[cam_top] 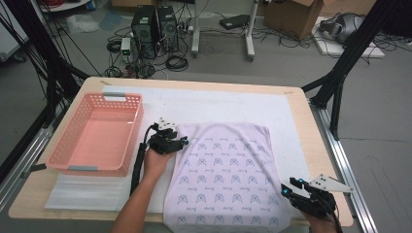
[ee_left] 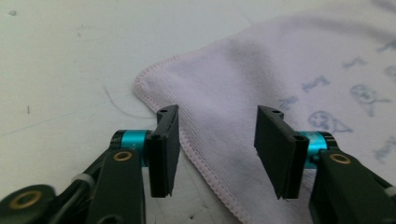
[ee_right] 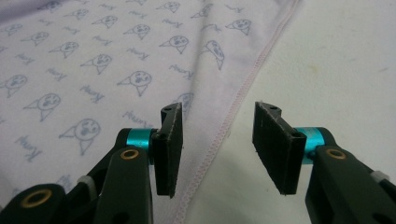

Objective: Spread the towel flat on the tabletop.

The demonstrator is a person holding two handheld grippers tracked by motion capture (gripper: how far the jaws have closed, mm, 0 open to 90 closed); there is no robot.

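A pale lilac towel [cam_top: 226, 177] printed with small blue figures lies flat on the white mat. My left gripper [cam_top: 182, 138] hovers at the towel's far left corner, jaws apart. In the left gripper view the towel's hemmed corner [ee_left: 219, 93] lies under and between the pads [ee_left: 166, 149], which do not press on it. My right gripper [cam_top: 286, 189] sits at the towel's near right edge, jaws apart. In the right gripper view the towel's stitched hem [ee_right: 229, 121] runs between the jaws with nothing gripped.
A pink plastic basket [cam_top: 99, 167] stands empty at the left of the table. The white mat [cam_top: 204, 104] covers most of the wooden tabletop [cam_top: 316, 145]. Computer towers, cables and boxes lie on the floor beyond.
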